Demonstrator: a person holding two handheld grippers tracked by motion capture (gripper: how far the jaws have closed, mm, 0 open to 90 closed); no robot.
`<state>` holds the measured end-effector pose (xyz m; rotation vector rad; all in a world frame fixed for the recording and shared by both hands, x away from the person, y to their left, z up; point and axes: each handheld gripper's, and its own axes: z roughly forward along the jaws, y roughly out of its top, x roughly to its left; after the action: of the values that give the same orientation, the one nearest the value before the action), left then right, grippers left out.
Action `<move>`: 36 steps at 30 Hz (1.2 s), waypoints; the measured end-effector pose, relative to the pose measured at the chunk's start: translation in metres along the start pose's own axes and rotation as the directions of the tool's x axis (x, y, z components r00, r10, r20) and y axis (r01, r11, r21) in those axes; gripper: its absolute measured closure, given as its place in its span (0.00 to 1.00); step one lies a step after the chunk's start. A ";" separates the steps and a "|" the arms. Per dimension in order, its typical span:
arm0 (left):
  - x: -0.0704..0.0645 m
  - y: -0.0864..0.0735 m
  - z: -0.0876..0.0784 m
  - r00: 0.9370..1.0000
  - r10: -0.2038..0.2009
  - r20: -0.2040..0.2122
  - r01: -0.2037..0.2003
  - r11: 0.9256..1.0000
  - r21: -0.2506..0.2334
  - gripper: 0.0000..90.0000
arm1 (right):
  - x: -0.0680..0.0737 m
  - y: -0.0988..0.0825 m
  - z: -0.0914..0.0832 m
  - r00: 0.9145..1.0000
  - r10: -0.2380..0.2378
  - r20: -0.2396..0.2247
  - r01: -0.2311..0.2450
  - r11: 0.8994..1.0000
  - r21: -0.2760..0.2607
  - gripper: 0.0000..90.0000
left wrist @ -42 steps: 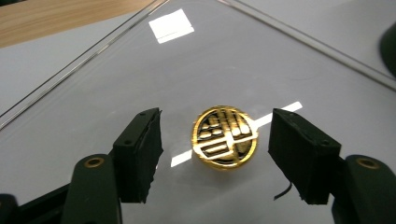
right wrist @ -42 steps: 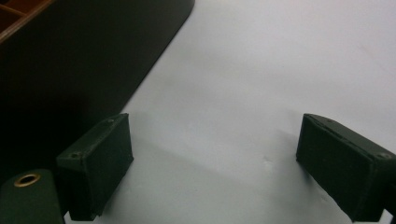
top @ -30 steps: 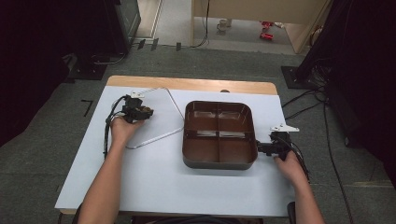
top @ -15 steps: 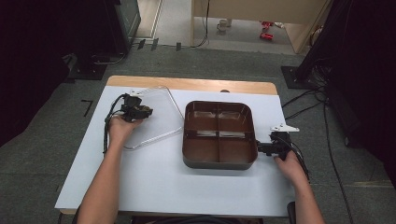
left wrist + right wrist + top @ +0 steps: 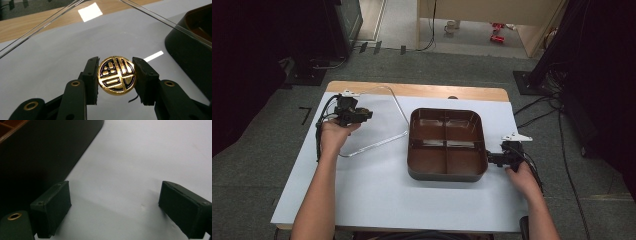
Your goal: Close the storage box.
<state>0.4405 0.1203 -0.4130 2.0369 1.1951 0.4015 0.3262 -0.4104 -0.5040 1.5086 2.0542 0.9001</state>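
A clear plastic lid (image 5: pixel 379 142) lies tilted on the white table left of a dark brown four-compartment tray (image 5: pixel 447 175). The lid carries a round gold knob (image 5: pixel 116 77) with a black pattern. My left gripper (image 5: pixel 361 115) (image 5: pixel 116 61) is shut on that knob, one pad pressing each side, and the lid's clear edges (image 5: pixel 160 18) run past it toward the tray (image 5: pixel 190 50). My right gripper (image 5: pixel 490 159) (image 5: pixel 116 188) rests low on the table at the tray's right side (image 5: pixel 45 150). Its jaws stand wide open with only bare tabletop between them.
The white table top (image 5: pixel 377 200) has a bare wooden strip (image 5: pixel 422 91) along its far edge. Grey floor surrounds it, with cables (image 5: pixel 537 107) at the right and dark equipment (image 5: pixel 332 25) at the back left. All the tray's compartments look bare.
My left gripper has risen a little, taking the lid's knob up with it. The right gripper and the tray have not moved.
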 end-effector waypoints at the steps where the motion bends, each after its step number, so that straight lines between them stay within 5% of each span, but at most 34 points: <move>1: -0.001 0.002 -0.002 1.000 0.003 0.006 -0.003 1.000 -0.001 0.66 | 0.000 0.000 0.000 1.000 0.000 0.000 0.000 1.000 0.000 0.11; 13: -0.026 0.018 -0.022 0.995 0.018 0.097 -0.013 0.999 -0.048 0.66 | 0.000 0.000 0.000 1.000 0.000 0.000 0.000 1.000 0.000 0.11; 17: -0.040 0.025 -0.024 0.992 0.054 0.114 -0.047 0.997 -0.062 0.66 | 0.000 0.000 0.000 1.000 0.002 0.000 -0.002 1.000 0.001 0.11; 26: -0.071 0.033 -0.023 0.980 0.109 0.167 -0.098 0.993 -0.073 0.66 | 0.000 0.000 0.000 1.000 0.001 0.000 -0.001 1.000 0.001 0.11; 36: -0.108 0.033 0.000 0.961 0.160 0.227 -0.152 0.987 -0.051 0.66 | 0.000 0.000 0.000 1.000 0.001 0.000 -0.001 1.000 0.001 0.11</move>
<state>0.4049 0.0190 -0.3789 2.0912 0.8858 0.2481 0.3261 -0.4104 -0.5040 1.5105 2.0537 0.9002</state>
